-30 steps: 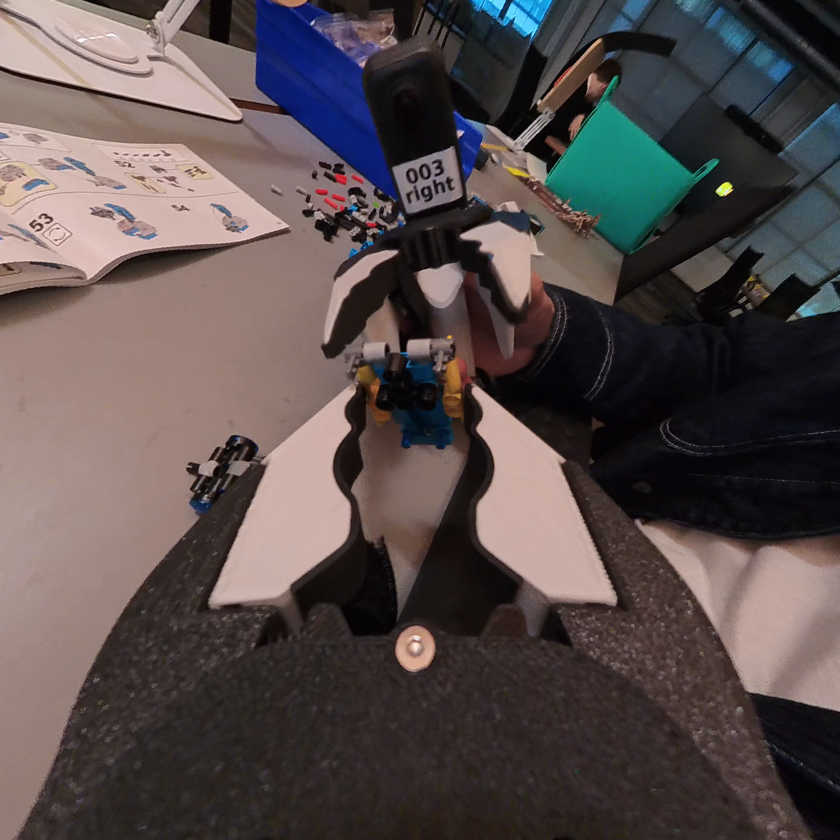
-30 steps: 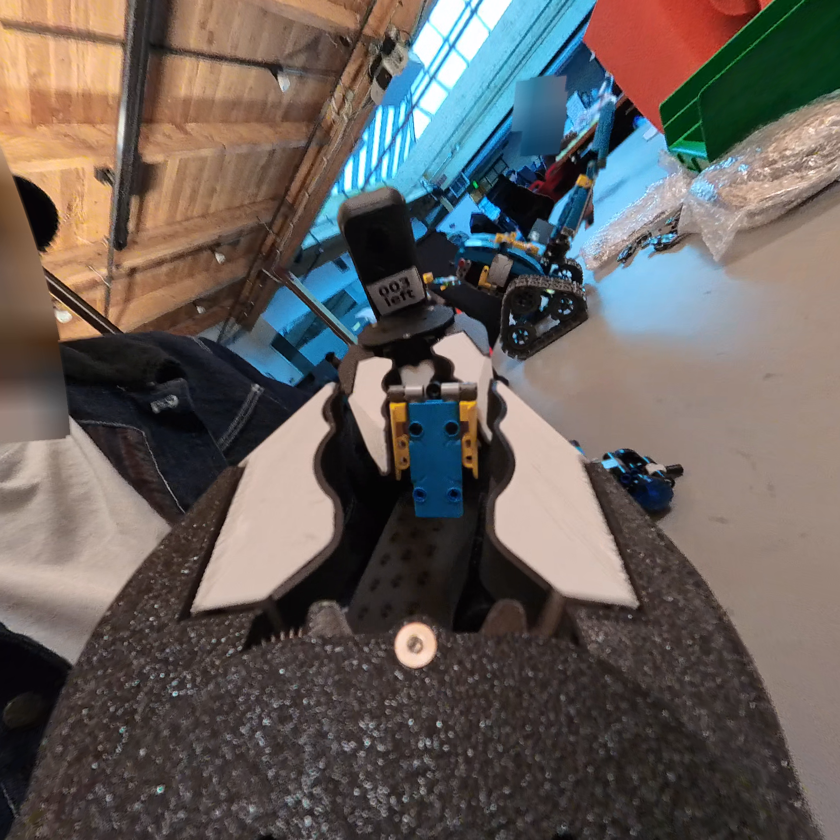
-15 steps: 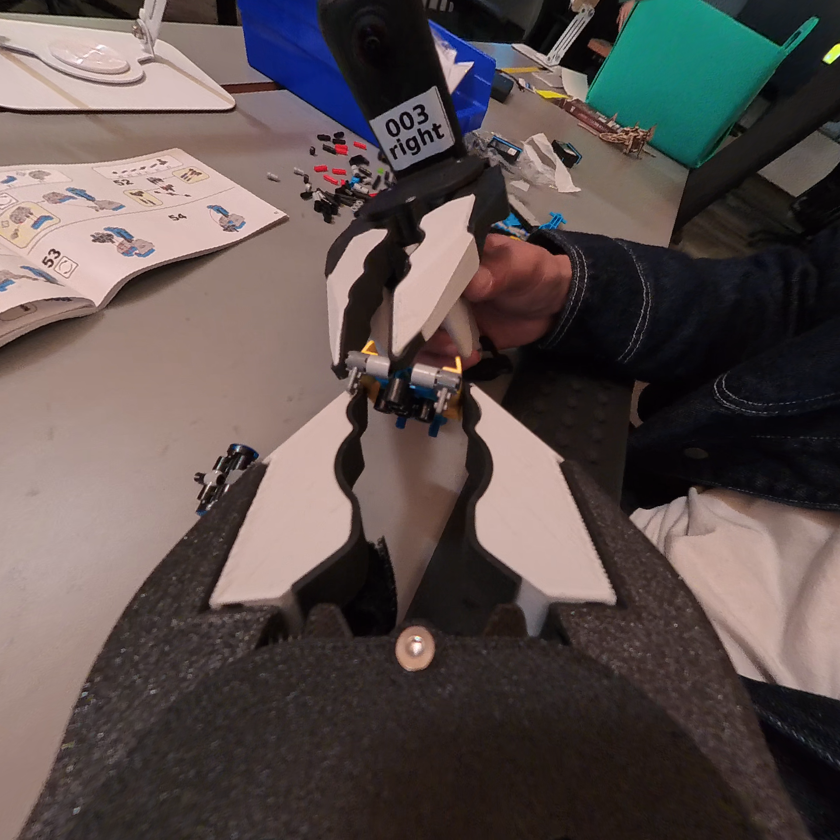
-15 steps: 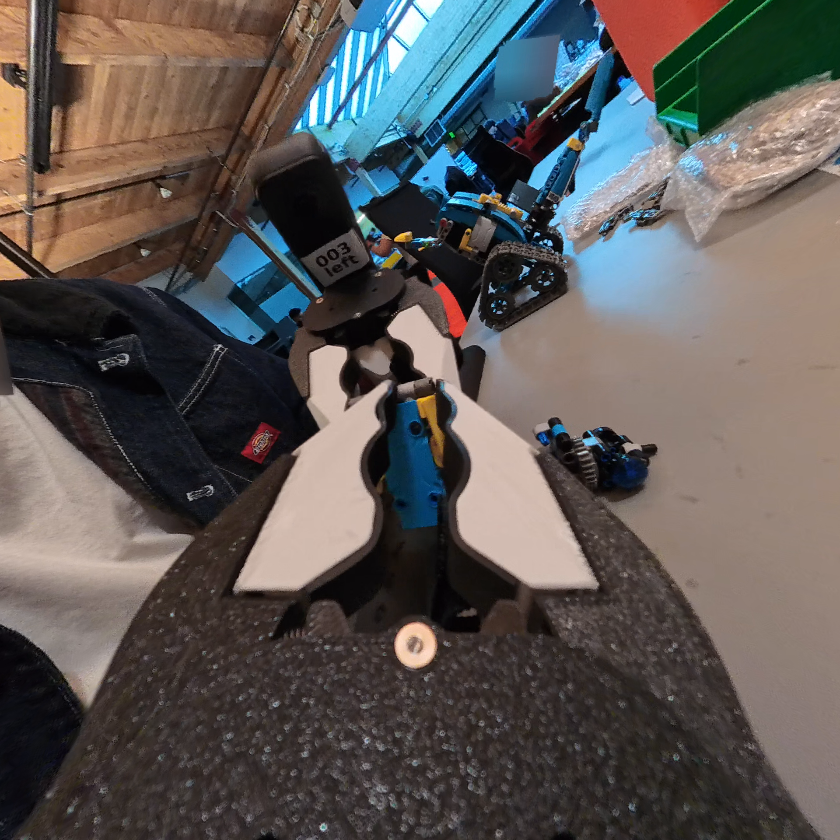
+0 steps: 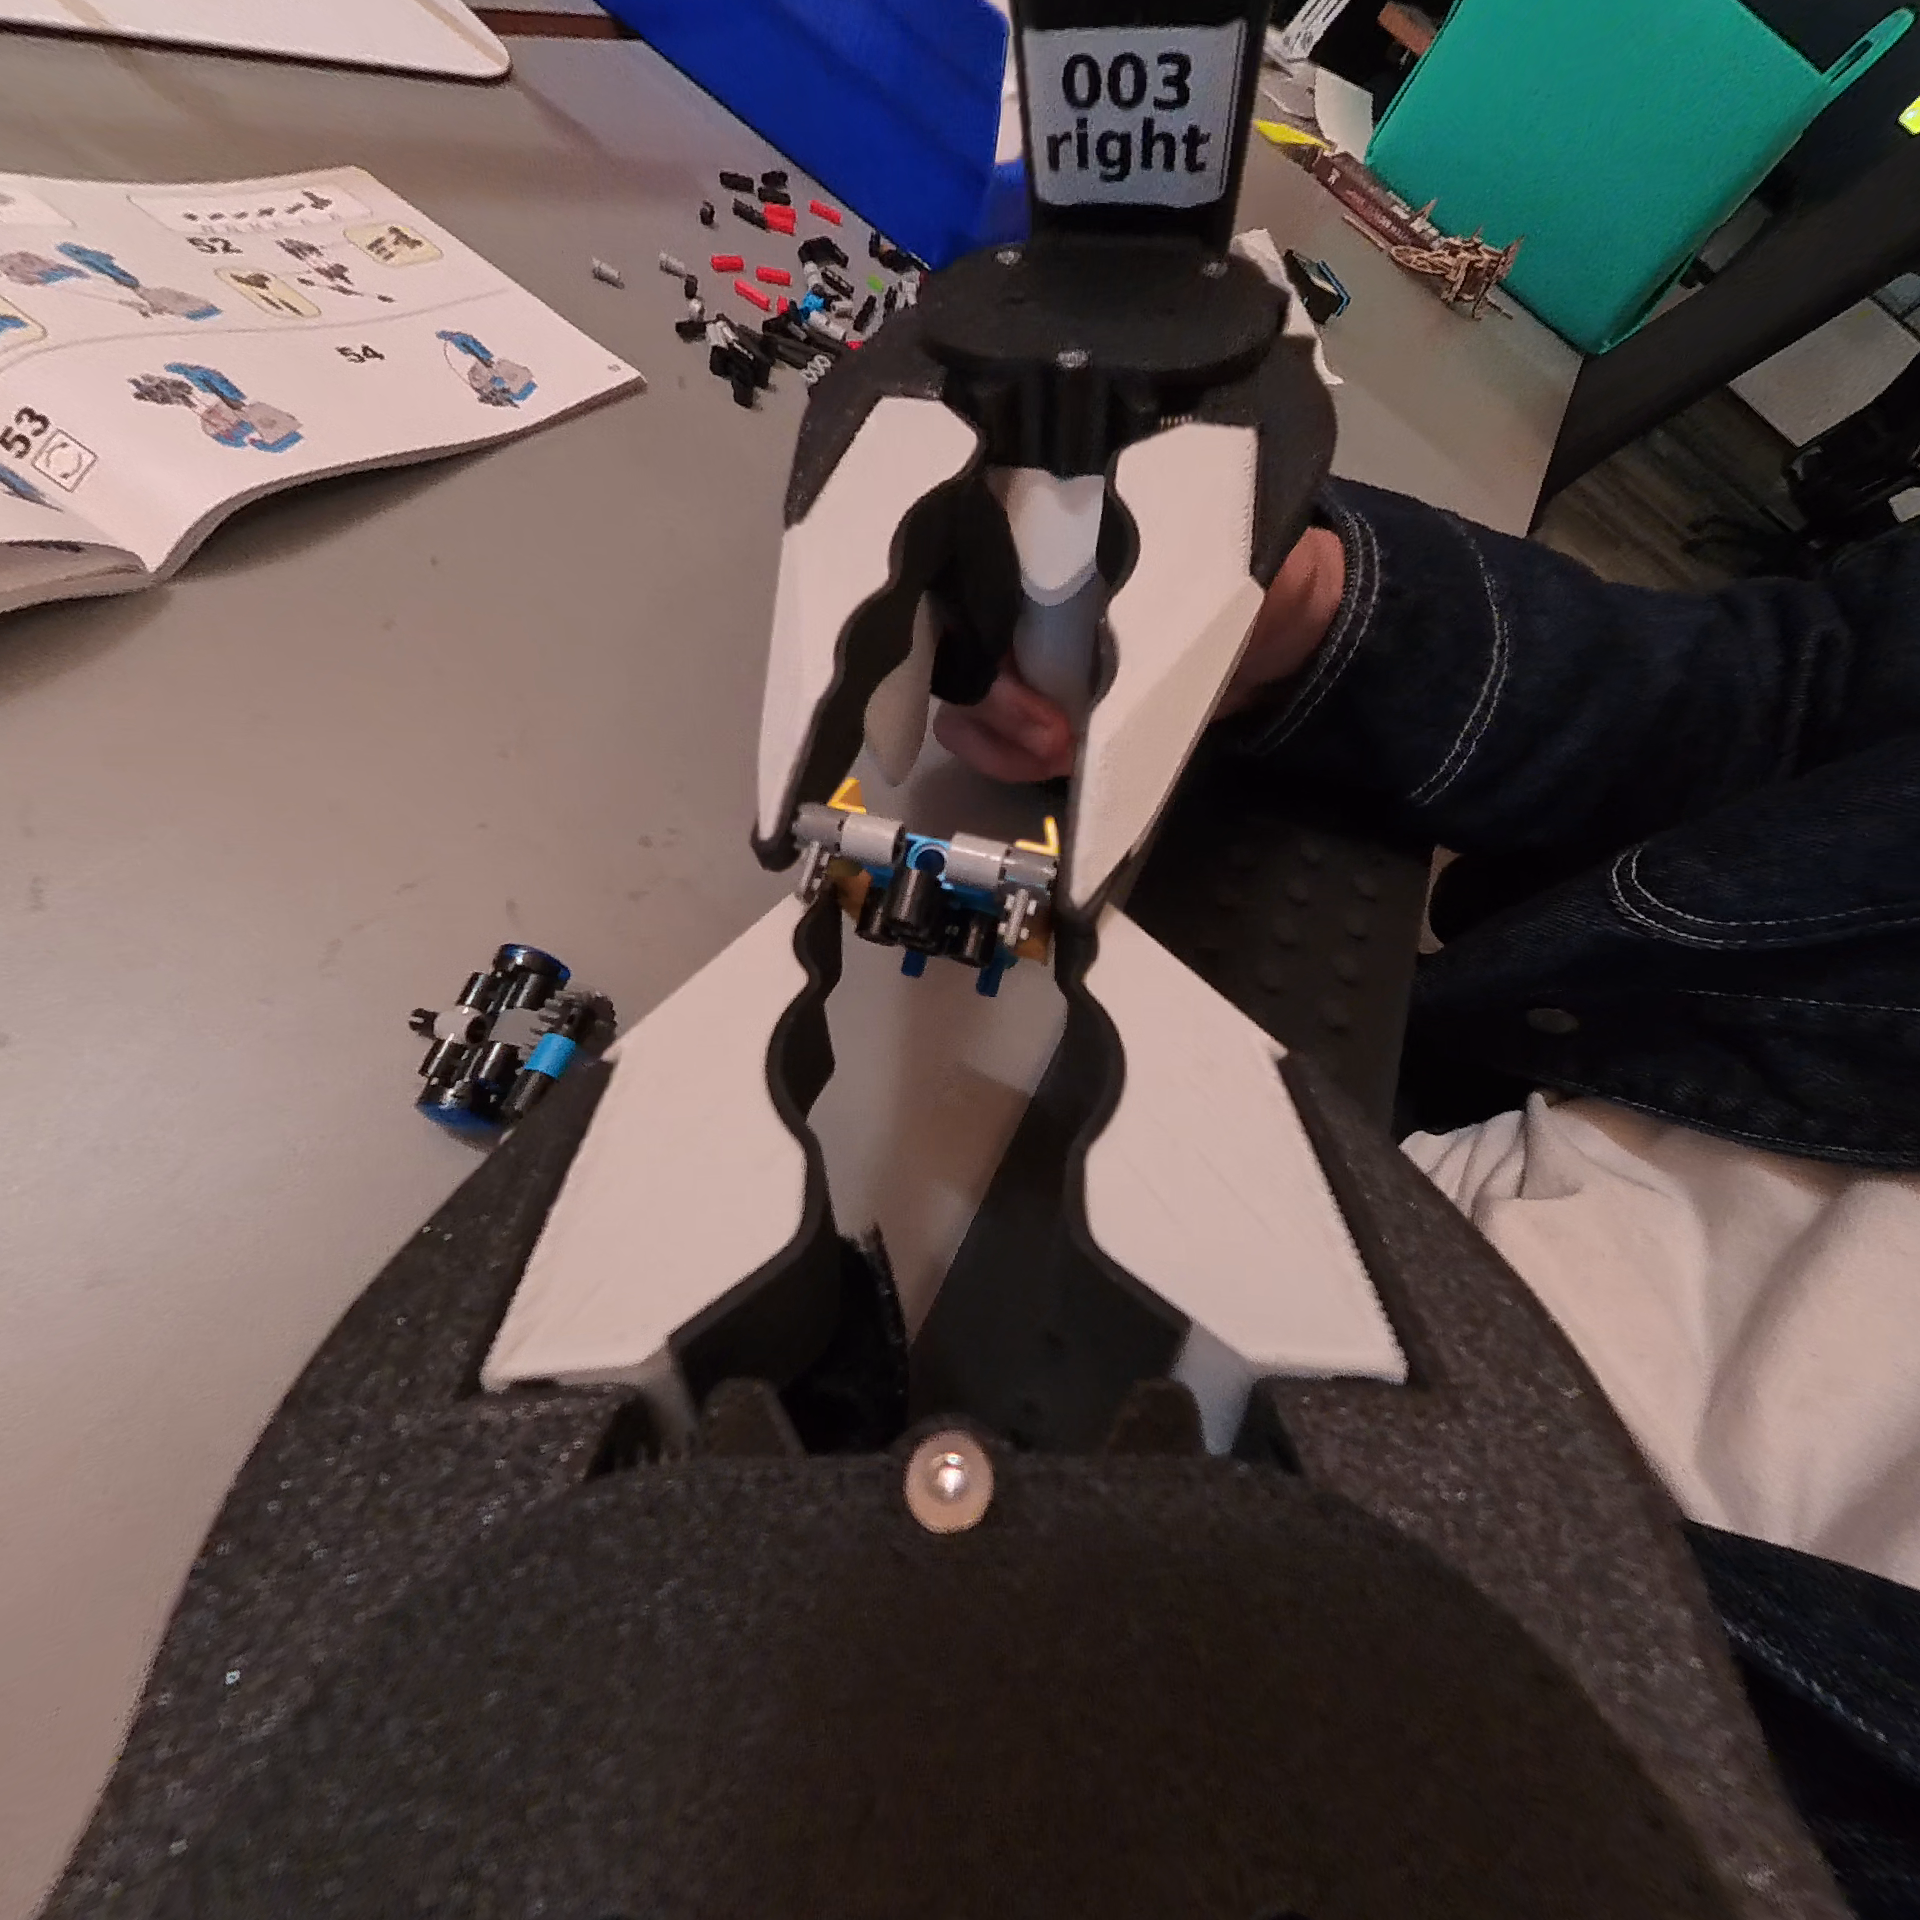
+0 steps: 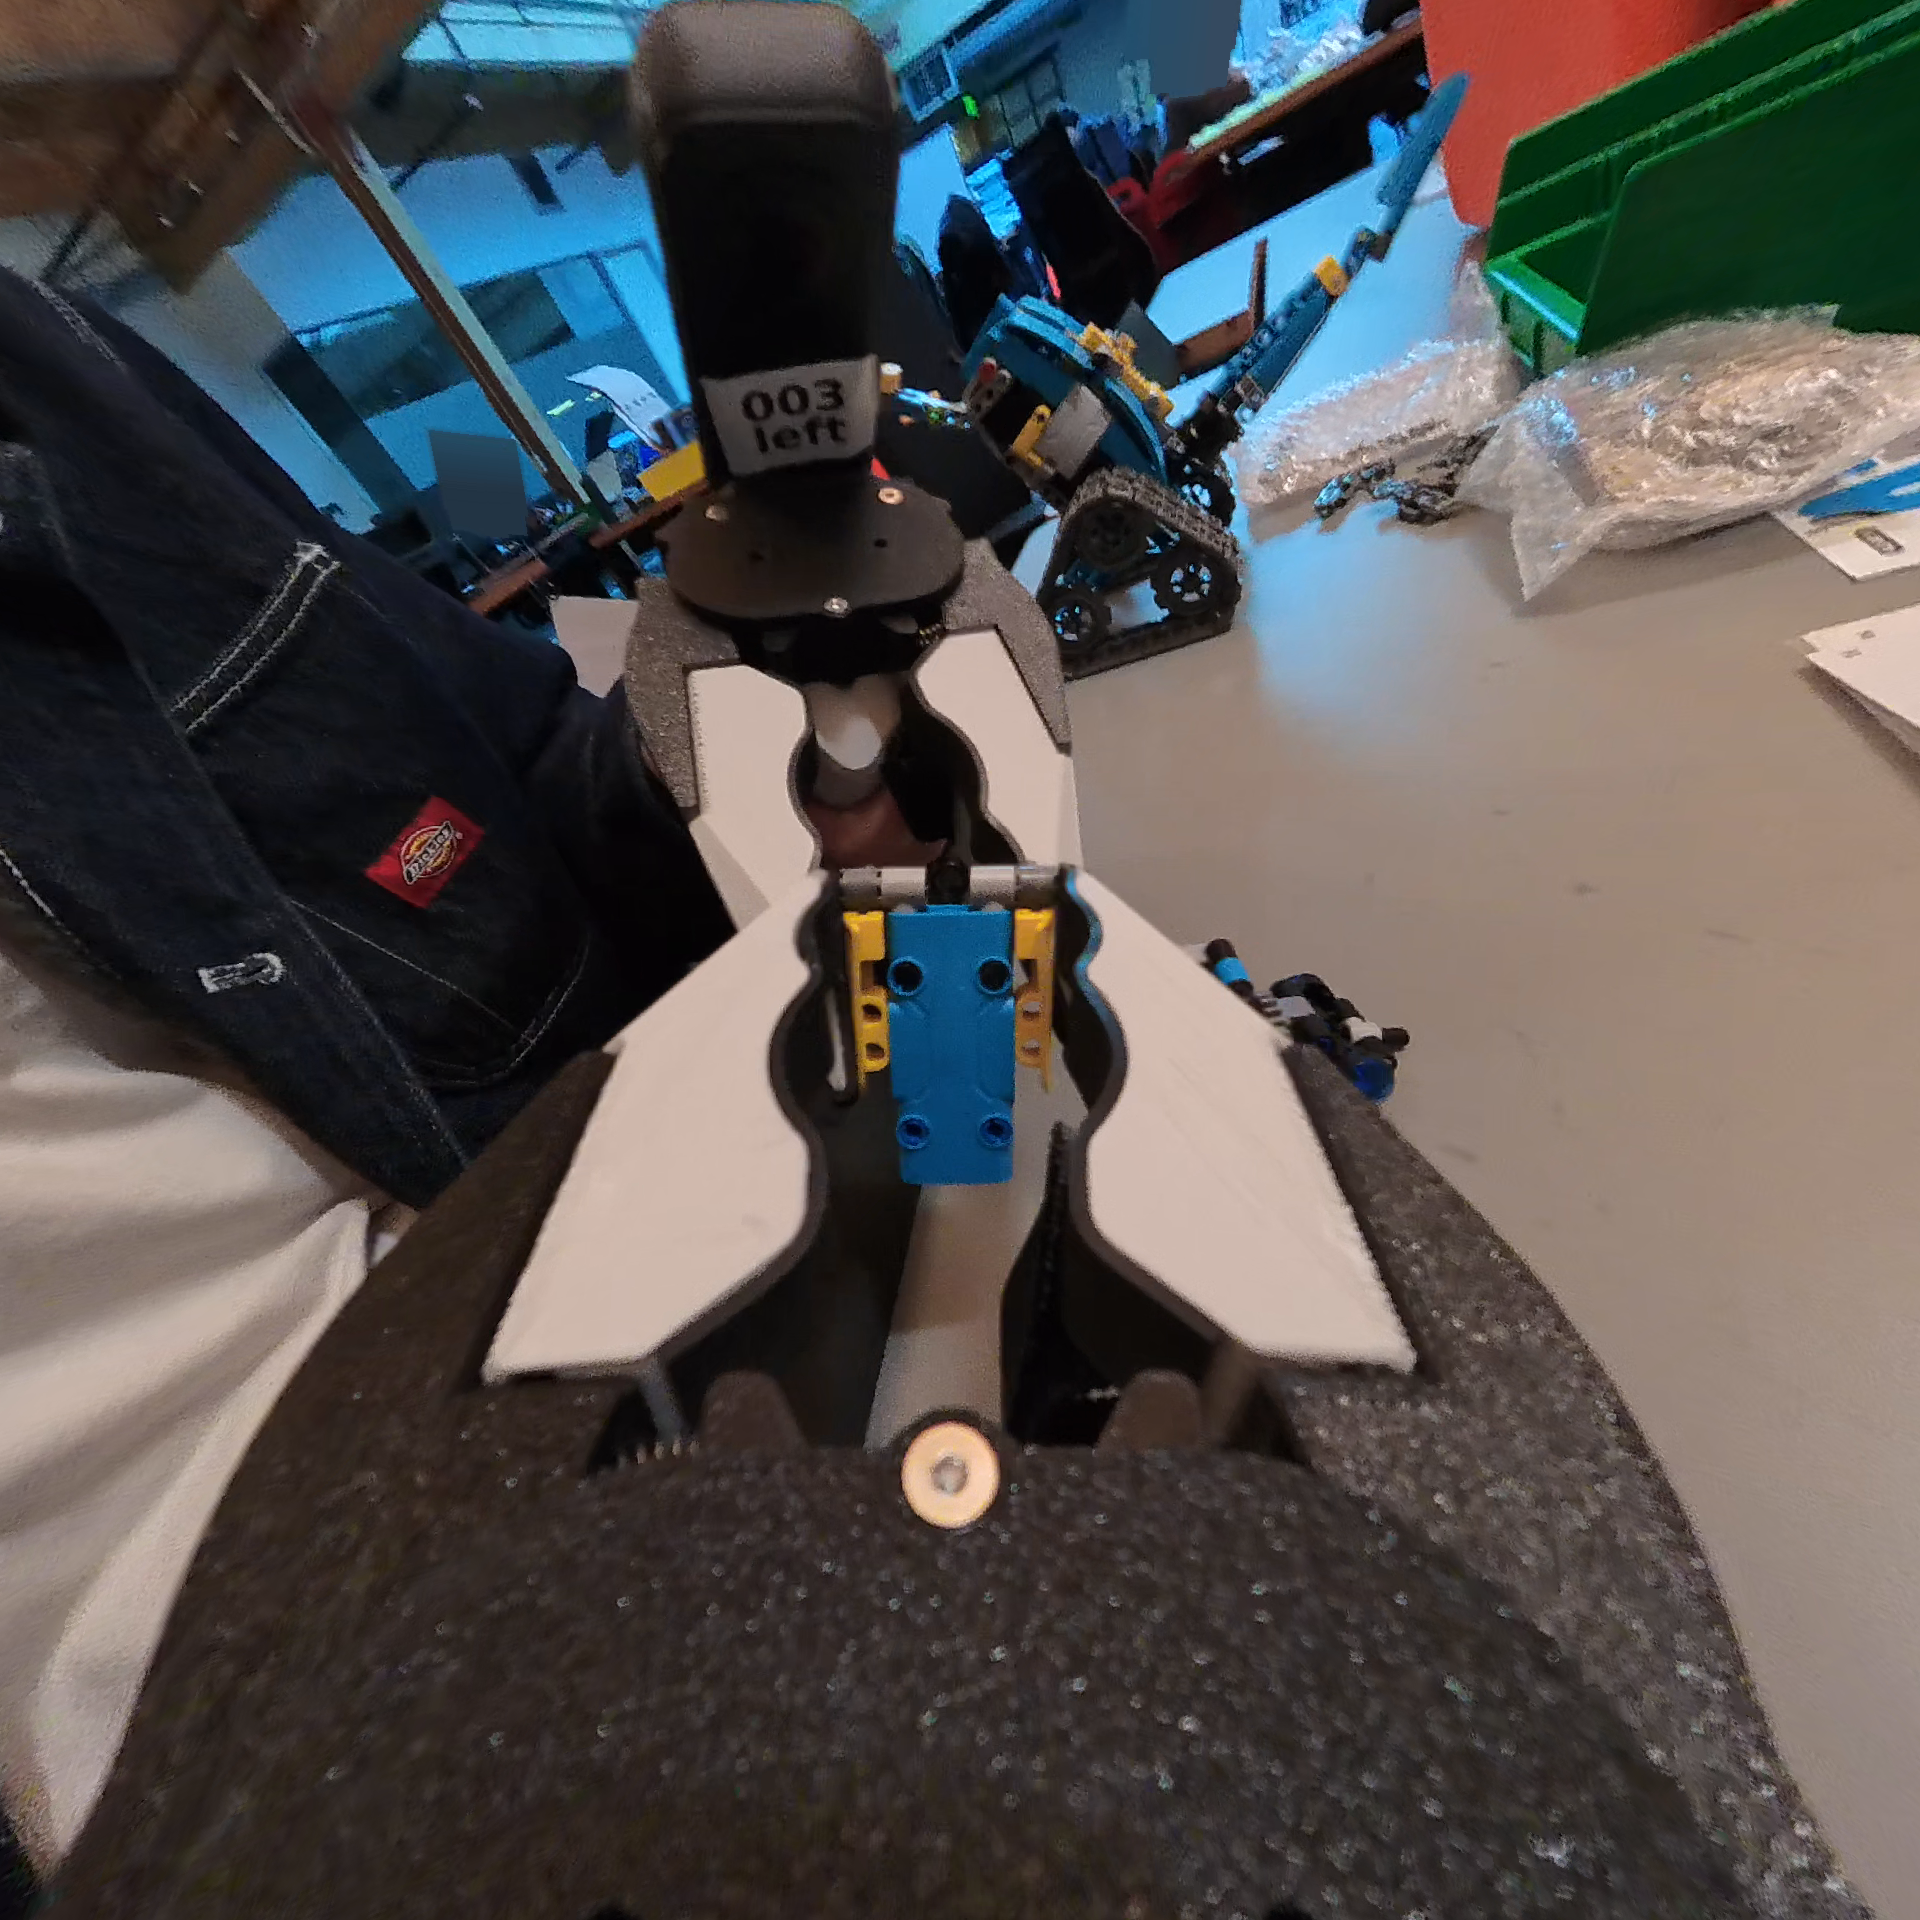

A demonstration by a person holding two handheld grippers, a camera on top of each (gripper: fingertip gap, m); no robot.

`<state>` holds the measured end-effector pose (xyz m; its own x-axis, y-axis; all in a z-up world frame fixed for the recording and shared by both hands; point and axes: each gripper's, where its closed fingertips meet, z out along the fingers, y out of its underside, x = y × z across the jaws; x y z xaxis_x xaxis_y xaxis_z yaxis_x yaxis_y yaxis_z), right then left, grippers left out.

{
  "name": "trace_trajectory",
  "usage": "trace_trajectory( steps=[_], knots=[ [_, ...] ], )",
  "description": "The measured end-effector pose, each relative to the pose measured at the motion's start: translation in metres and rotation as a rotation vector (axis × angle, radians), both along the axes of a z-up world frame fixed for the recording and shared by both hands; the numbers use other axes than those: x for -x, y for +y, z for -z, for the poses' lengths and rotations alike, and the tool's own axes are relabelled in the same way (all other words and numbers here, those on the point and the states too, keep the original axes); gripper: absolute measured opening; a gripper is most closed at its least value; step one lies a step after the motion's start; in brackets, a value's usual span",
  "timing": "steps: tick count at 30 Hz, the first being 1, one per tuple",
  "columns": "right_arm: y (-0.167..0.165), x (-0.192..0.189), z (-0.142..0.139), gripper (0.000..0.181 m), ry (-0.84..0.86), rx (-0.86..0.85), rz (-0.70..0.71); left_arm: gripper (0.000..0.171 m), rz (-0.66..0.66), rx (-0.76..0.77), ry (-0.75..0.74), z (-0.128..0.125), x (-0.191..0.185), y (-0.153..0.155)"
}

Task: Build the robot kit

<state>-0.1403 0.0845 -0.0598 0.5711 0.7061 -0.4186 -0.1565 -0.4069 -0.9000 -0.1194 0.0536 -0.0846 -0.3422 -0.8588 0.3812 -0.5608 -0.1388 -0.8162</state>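
Gripping blue-yellow brick assembly (image 6: 951, 1039) between both hand-held grippers: right hand-held gripper (image 6: 951, 904) clamped on sides, left hand-held gripper (image 5: 930, 920) pinching grey-axle end, above desk (image 5: 312, 779). Next, likely: careful re-grip.

White fingers (image 6: 665, 1174) edged black clamp a blue brick assembly (image 6: 951, 1049) with yellow side beams and grey pins. Grey worktop (image 5: 312, 779); blue bin (image 5: 831, 94); teal box (image 5: 1579, 156); black, red, possibly white loose pieces (image 5: 779, 281).
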Motion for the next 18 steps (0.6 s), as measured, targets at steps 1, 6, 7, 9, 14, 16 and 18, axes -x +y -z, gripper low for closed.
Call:
trace_trajectory(
  steps=[1,6,7,9,14,16,18],
  knots=[
    [0.000,-0.001,0.001,0.040,0.000,0.013,-0.002,0.040,-0.001,0.001,-0.001,0.000,0.000,0.000],
    [0.006,-0.018,0.001,0.039,0.066,0.082,0.069,0.047,-0.016,-0.137,-0.060,-0.002,0.005,0.027],
    [0.008,-0.024,0.004,0.039,0.103,0.132,0.084,0.046,-0.033,-0.222,-0.047,0.004,0.007,0.044],
    [0.009,-0.029,0.011,0.039,0.204,0.252,0.080,0.044,-0.033,-0.389,0.068,0.028,0.015,0.073],
    [0.010,-0.029,0.039,0.040,0.396,0.544,0.079,0.038,0.059,-0.465,0.122,0.046,0.013,0.067],
    [0.010,-0.031,0.046,0.039,0.437,0.603,0.089,0.035,0.071,-0.501,0.127,0.051,0.007,0.064],
    [0.010,-0.035,0.049,0.040,0.460,0.627,0.104,0.026,0.080,-0.524,0.136,0.056,0.002,0.061]
  ],
)
